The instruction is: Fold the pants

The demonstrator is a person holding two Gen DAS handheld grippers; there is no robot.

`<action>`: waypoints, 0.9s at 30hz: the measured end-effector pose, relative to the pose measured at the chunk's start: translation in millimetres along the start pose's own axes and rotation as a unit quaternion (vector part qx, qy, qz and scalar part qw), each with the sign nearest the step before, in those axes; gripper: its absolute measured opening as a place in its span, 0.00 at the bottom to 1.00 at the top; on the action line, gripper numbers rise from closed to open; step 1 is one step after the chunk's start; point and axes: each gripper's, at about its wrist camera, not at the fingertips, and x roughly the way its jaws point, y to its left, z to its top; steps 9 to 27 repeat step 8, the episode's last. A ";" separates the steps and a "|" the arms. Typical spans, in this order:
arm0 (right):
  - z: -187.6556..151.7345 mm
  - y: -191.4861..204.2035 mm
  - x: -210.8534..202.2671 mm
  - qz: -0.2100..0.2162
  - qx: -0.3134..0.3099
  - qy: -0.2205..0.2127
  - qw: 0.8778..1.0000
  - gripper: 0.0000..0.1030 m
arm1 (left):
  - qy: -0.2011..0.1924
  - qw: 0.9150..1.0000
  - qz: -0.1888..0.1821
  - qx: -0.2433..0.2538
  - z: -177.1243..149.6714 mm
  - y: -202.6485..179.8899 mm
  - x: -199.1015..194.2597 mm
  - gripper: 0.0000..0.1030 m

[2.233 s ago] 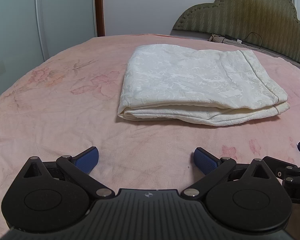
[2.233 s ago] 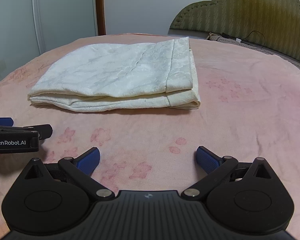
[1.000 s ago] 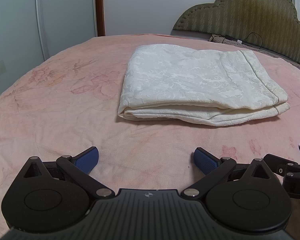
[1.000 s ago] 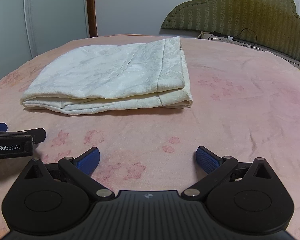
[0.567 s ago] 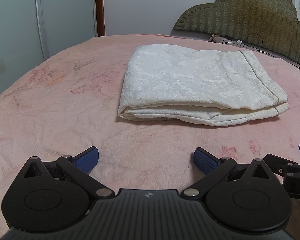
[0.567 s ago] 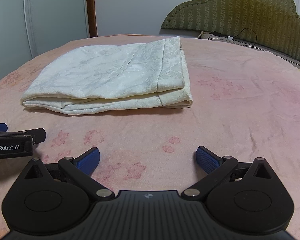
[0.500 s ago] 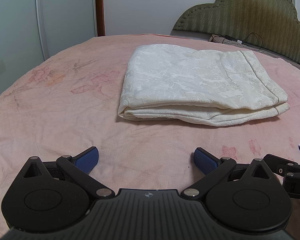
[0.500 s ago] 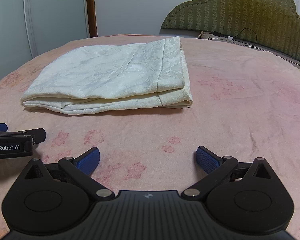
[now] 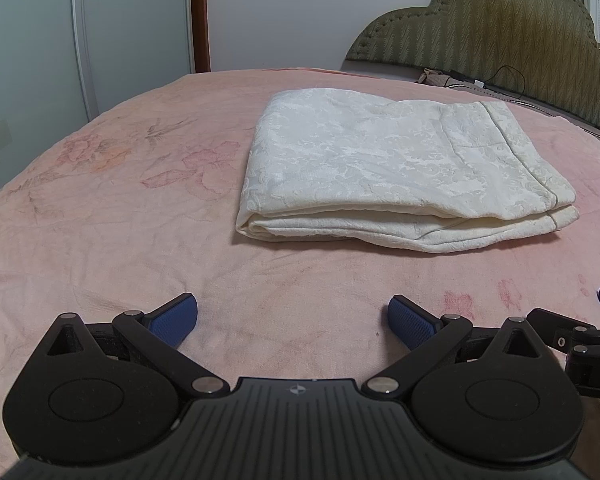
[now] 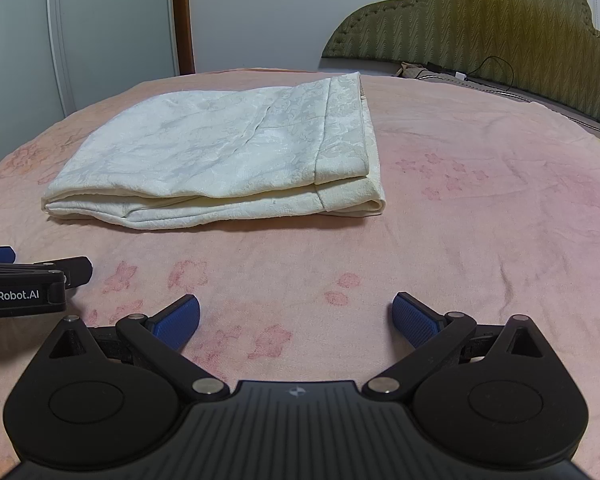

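Cream-white patterned pants (image 9: 400, 168) lie folded into a flat stack on the pink bedspread (image 9: 120, 220). They also show in the right wrist view (image 10: 220, 156), ahead and to the left. My left gripper (image 9: 292, 320) is open and empty, low over the bedspread, well short of the stack's near edge. My right gripper (image 10: 296, 320) is open and empty, also short of the pants. Each gripper shows at the edge of the other's view, side by side.
An olive padded headboard (image 9: 500, 40) with a cable stands at the back right. White wardrobe doors (image 9: 80, 40) and a brown door frame stand at the back left. The floral bedspread spreads all around the stack.
The right wrist view shifted slightly between 2.2 and 1.0 seconds ago, so the pants sit a little further left. Nothing has moved since. Both grippers stay open.
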 end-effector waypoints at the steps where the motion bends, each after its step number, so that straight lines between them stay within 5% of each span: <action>1: 0.0 0.0 0.0 0.000 0.000 0.000 1.000 1.00 | 0.000 1.000 0.000 0.000 0.0 -0.1 0.0 1.00; 27: -0.1 -0.1 -0.2 0.000 0.000 0.000 1.000 1.00 | 0.000 1.000 -0.001 -0.001 -0.2 -1.0 -0.4 1.00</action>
